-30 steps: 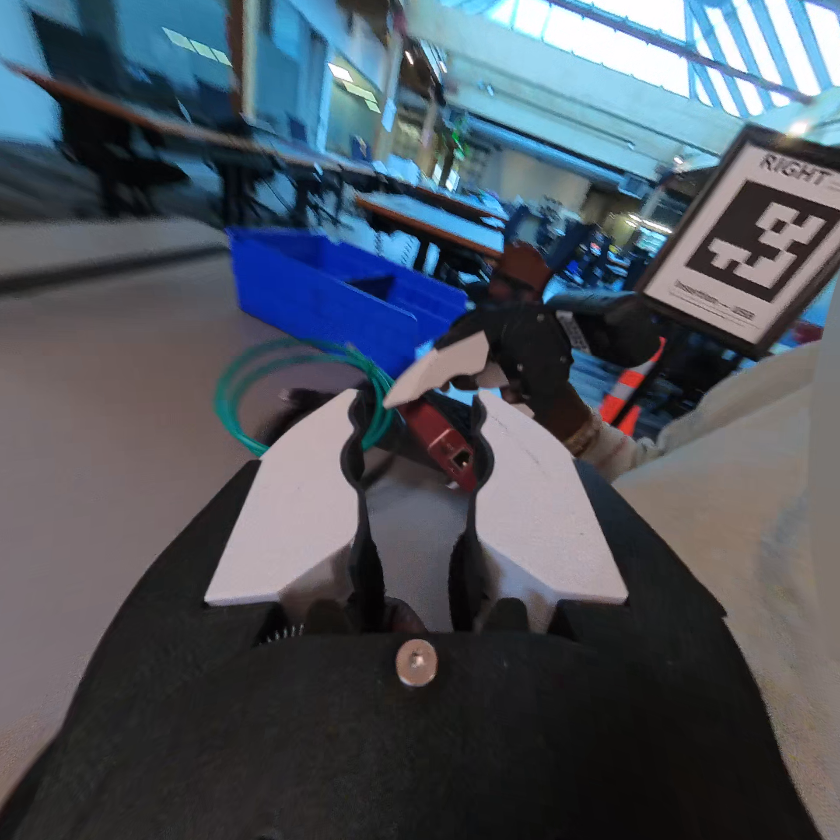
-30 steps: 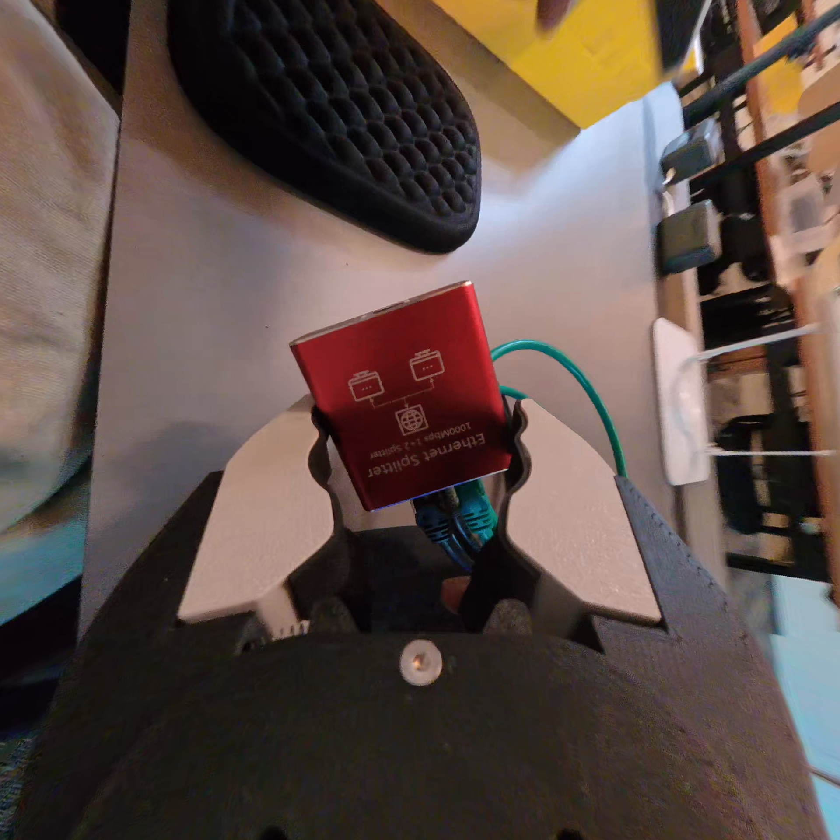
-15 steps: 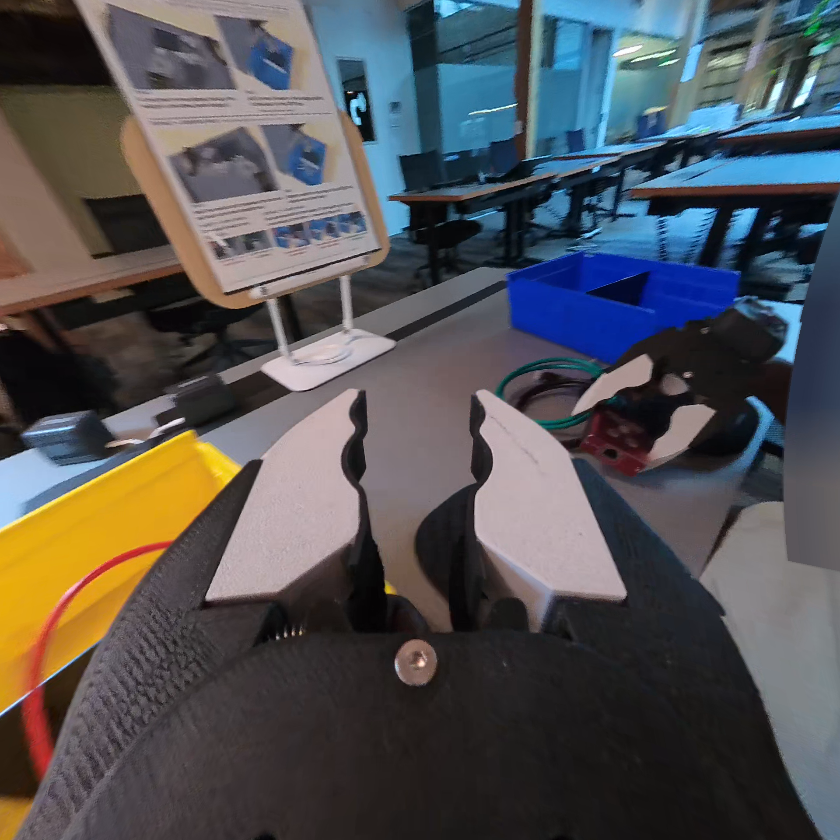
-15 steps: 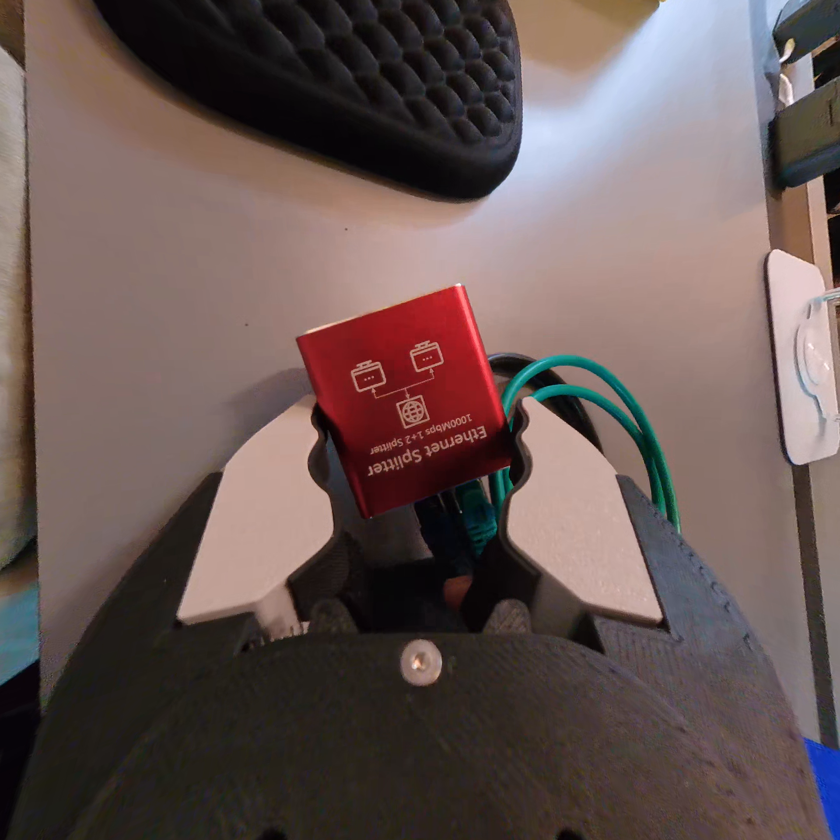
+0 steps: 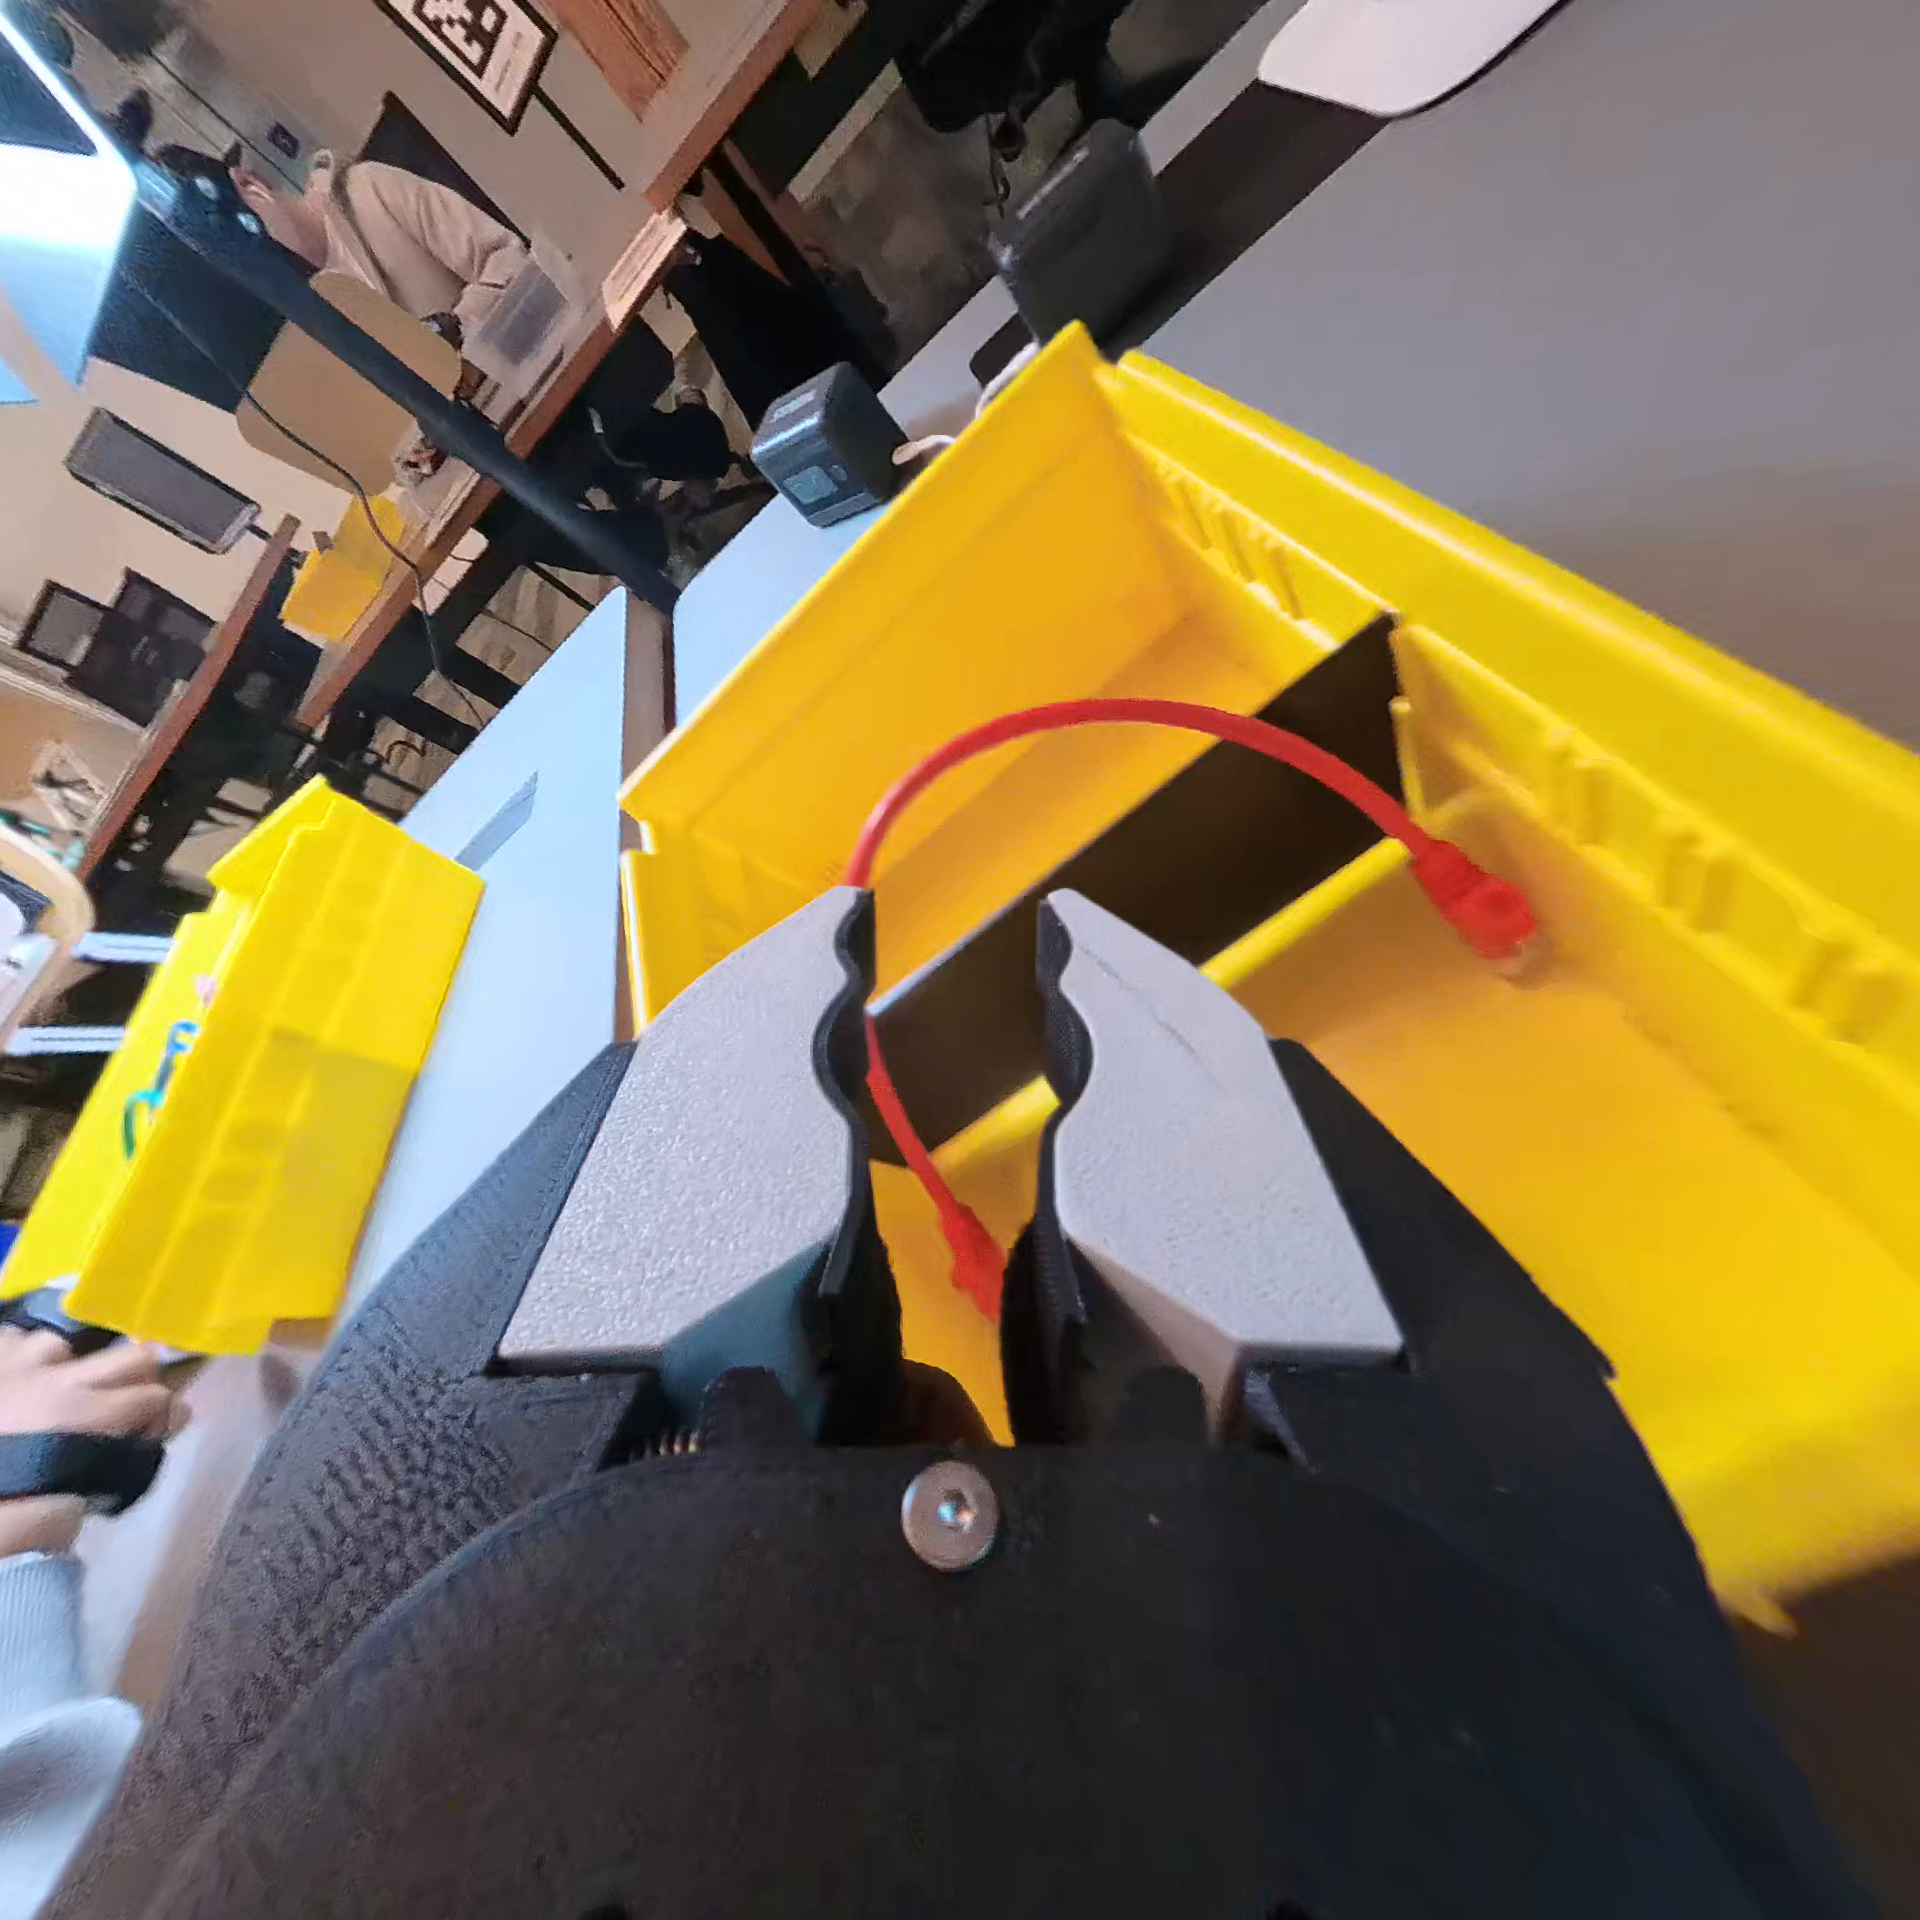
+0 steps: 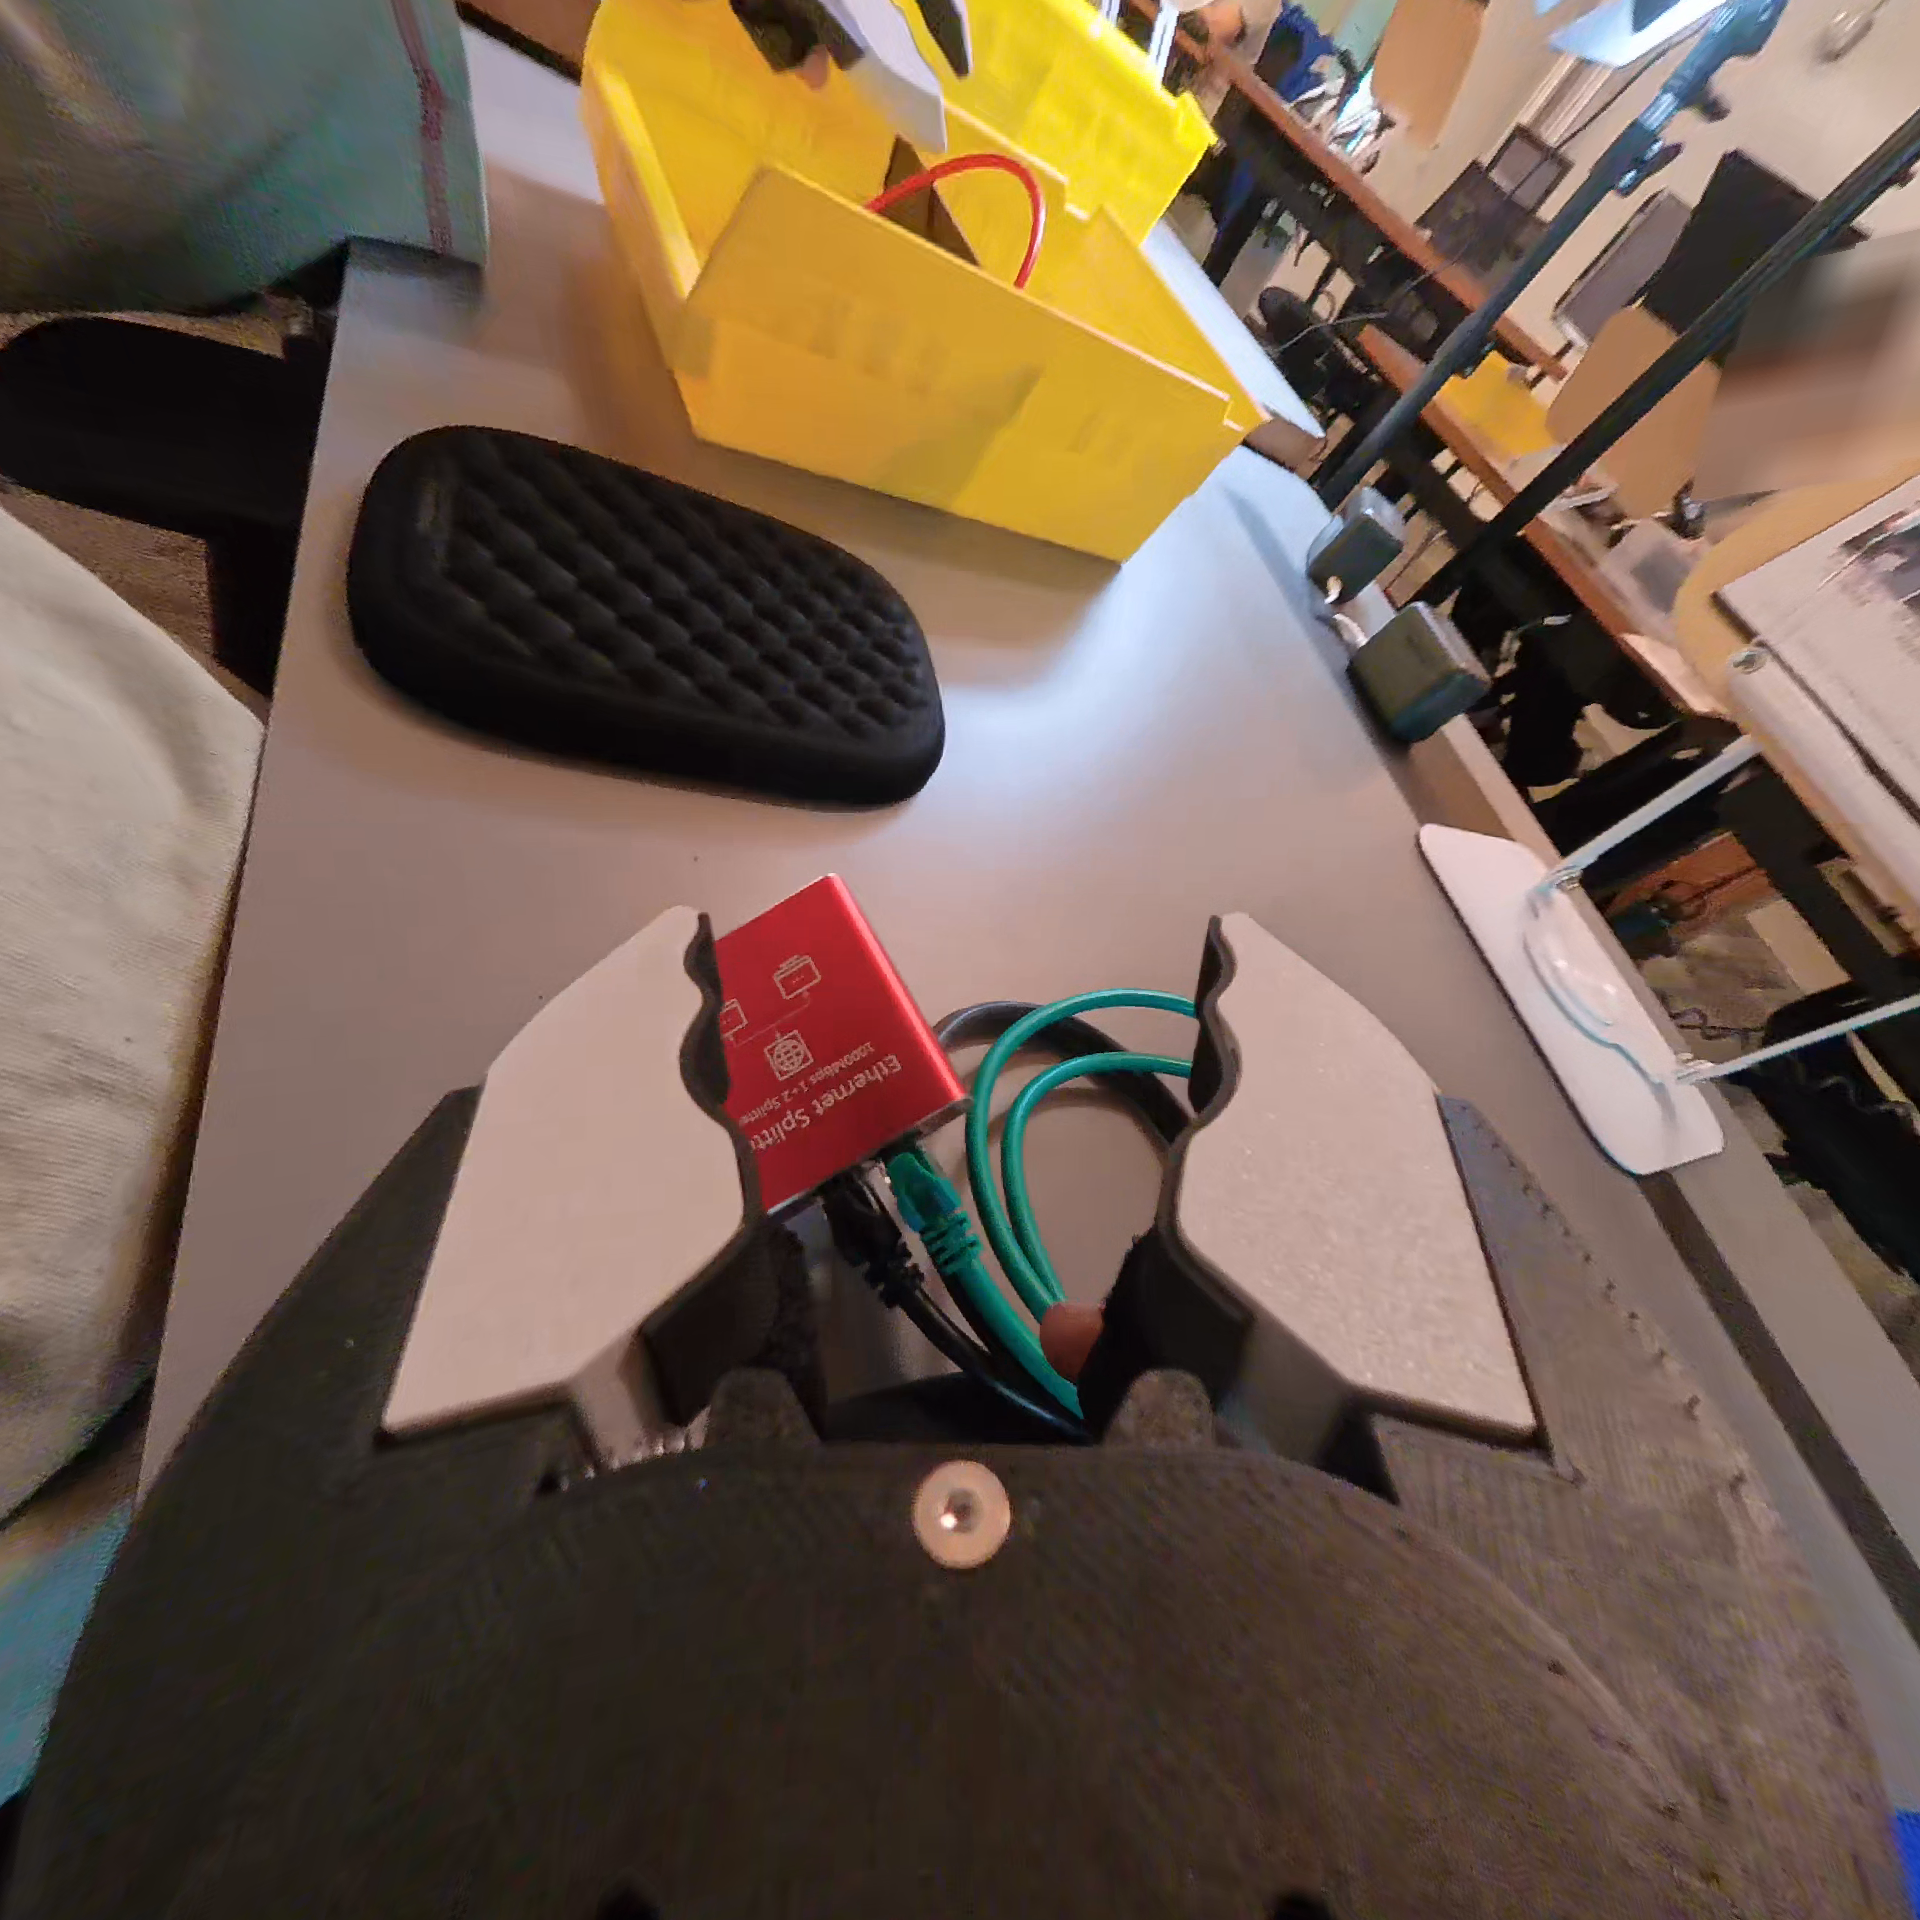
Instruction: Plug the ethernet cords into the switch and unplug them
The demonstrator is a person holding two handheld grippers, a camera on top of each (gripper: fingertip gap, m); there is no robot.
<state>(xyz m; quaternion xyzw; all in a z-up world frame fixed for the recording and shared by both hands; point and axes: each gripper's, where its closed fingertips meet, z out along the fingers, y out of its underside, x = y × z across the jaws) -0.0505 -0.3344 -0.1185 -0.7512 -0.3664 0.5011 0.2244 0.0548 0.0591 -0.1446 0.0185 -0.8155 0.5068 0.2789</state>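
Note:
My left gripper (image 5: pixel 956 914) is open and hangs over the yellow bin (image 5: pixel 1558 1195). A red ethernet cord (image 5: pixel 1143 712) arches over the bin's black divider (image 5: pixel 1143 883) and runs down between my fingers. One red plug (image 5: pixel 1475 909) rests against the bin wall; the other plug (image 5: pixel 971 1268) lies low between the fingers. My right gripper (image 6: pixel 951 935) is wide open. The red switch (image 6: pixel 831 1039) lies on the grey table between its fingers, close to the left one. A green cord (image 6: pixel 997 1122) and a black cord (image 6: pixel 883 1257) are plugged into it.
A black textured pad (image 6: pixel 623 613) lies between the switch and the yellow bin (image 6: pixel 935 416). A white stand base (image 6: pixel 1558 997) and small grey boxes (image 6: pixel 1413 675) sit along the table's far edge. A second yellow bin (image 5: pixel 260 1091) stands beyond the first. My hands' fingertips stand some 40 cm from each other.
My left gripper swung away from the switch to the yellow bin and now straddles the red cord. My right gripper opened and let go of the switch, which now lies on the table.

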